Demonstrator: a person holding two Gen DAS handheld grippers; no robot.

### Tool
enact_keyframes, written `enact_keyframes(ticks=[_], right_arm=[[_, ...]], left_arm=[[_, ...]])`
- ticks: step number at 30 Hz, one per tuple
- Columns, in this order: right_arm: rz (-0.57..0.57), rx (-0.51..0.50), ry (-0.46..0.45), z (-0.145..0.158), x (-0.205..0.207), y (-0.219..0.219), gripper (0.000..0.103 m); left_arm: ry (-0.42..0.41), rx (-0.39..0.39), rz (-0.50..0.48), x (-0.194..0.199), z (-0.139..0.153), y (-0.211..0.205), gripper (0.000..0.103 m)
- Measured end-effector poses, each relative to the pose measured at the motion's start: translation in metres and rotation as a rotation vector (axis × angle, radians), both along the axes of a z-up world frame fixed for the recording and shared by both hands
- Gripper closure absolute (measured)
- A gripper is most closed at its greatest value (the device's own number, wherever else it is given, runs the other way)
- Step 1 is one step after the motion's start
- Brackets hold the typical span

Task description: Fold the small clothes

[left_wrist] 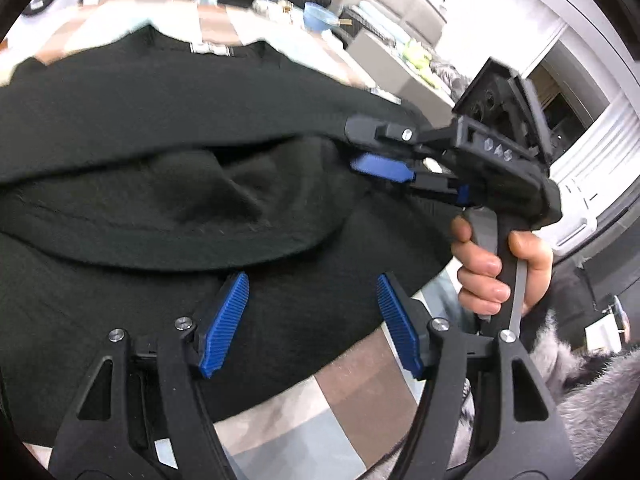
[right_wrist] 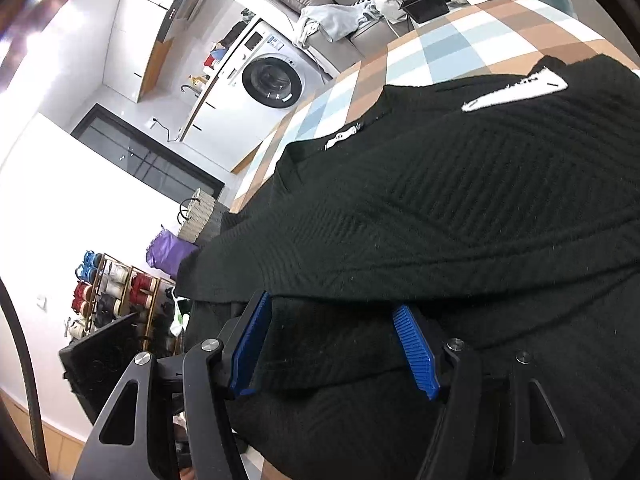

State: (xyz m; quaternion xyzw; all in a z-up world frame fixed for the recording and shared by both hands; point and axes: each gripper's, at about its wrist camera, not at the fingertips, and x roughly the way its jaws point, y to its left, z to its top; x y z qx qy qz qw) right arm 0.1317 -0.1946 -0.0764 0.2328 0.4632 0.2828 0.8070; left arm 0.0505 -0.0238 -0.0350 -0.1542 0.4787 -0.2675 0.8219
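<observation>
The checked tablecloth (right_wrist: 432,46) takes up most of the scene, a flat cover in tan, pale blue and white squares, and it serves as the folding surface. Spread across it lies the black sweater (right_wrist: 460,184), and it nearly fills both views. It is a ribbed knit, soft and slightly fuzzy, with lint specks on it. One layer is already turned over another: a thick rounded fold edge runs across the middle of the garment, so I judge the folding to be partway done. A white embroidered patch (right_wrist: 516,90) sits on the upper layer near the collar, and a small white neck label (right_wrist: 342,136) shows at the neckline, so the collar end points away from the person.

Now the tools. The left gripper (left_wrist: 312,320) hovers over the near hem of the sweater with its ridged blue pads spread apart, nothing pinched between them. The right gripper (right_wrist: 340,344) stands just under the fold edge, jaws parted too, knit beneath them but no cloth clamped. From the left wrist view the right gripper (left_wrist: 380,152) appears side on, its fingers poised at the fold line, and a hand (left_wrist: 496,264) wraps its black handle. Both sit low and angled down at the fabric, well placed, I judge, for taking the next edge.
</observation>
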Motion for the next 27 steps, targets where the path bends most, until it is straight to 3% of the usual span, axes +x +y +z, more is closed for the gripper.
enact_keyframes(ticks=[3, 5, 9, 12, 15, 22, 27], right_arm=[[-0.006, -0.006, -0.006, 0.001, -0.004, -0.002, 0.038], [-0.010, -0.017, -0.013, 0.002, -0.007, -0.002, 0.038], [0.004, -0.033, -0.021, 0.001, -0.022, -0.002, 0.038], [0.030, -0.056, -0.035, 0.000, -0.033, -0.001, 0.038], [0.069, -0.048, -0.031, -0.003, -0.038, 0.002, 0.038], [0.026, 0.045, 0.024, -0.010, -0.025, -0.018, 0.038], [0.017, 0.043, 0.016, -0.007, -0.028, -0.025, 0.038]], left_arm=[[0.002, -0.012, 0.005, 0.002, 0.000, -0.005, 0.038], [0.013, -0.073, 0.031, 0.010, -0.004, -0.001, 0.036], [0.026, -0.138, 0.141, 0.028, -0.007, 0.012, 0.036], [-0.072, -0.068, 0.217, 0.030, 0.003, 0.018, 0.036], [-0.146, -0.032, 0.222, 0.031, 0.013, 0.019, 0.036], [-0.143, -0.055, 0.273, 0.045, 0.022, 0.038, 0.036], [-0.141, -0.100, 0.313, 0.054, 0.025, 0.053, 0.036]])
